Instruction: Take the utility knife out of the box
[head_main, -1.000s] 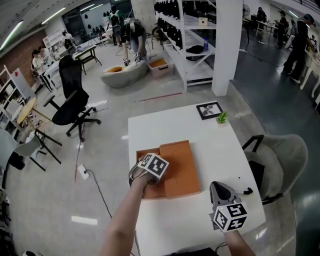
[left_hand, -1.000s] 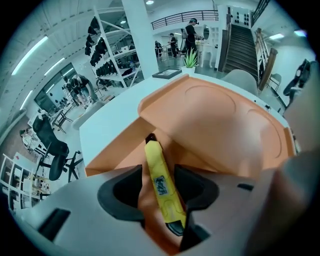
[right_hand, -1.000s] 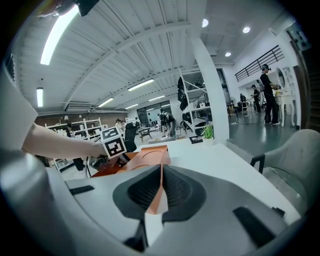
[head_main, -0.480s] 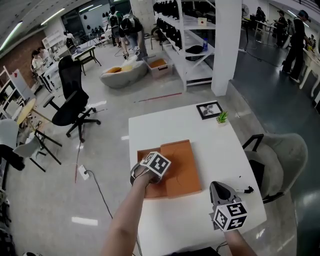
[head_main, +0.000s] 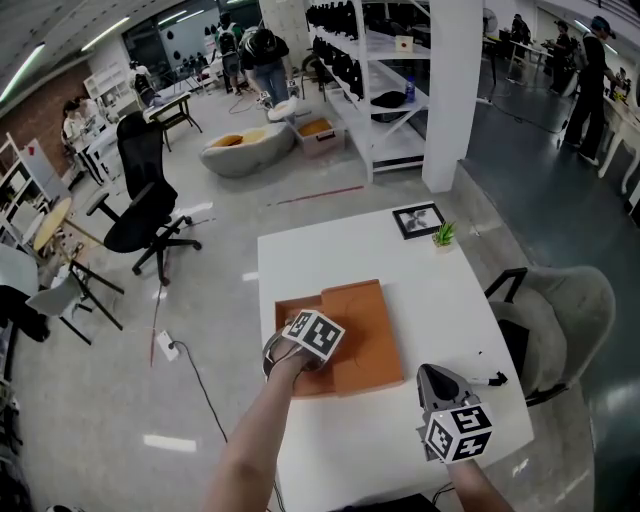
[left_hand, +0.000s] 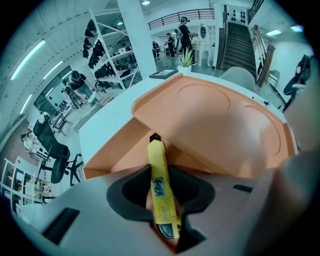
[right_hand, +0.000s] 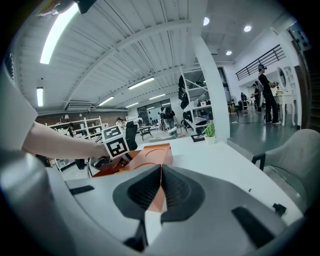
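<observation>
1. As we peer down the left tool (left_hand: 162, 173), its jaws have just been closing, and they now pinch the utility knife (left_hand: 156, 152), one pad against each of its yellow sides.
2. We see the knife running up the middle of the left gripper view. Its dark tip points away toward the centre of the frame, its dark butt end is low in the frame, and there's a small label with blue marks on the body.
3. It's inside the orange box (head_main: 365, 335), in the open left part, with its tip right at the edge of the box's broad upper panel (left_hand: 225, 125). Whether it is resting on the box floor we can't tell.
4. Over to the head view: the box lies mid-frame on the white tabletop (head_main: 450, 300). The left tool dips steeply into its left end with the marker cube (head_main: 313, 333) on top, and the forearm (head_main: 255, 440) comes up from the bottom edge.
5. We find the right tool (right_hand: 160, 175) with its jaws pressed together and nothing between them. It's at the lower right of the head view, over the tabletop, well apart from the box and aimed toward it.
6. Up at the tabletop's far edge we spot a framed picture (head_main: 418, 220) with a small green plant (head_main: 444, 236) just beside it.
7. A grey chair (head_main: 565, 315) stands at the right of the frame, beside the tabletop.
</observation>
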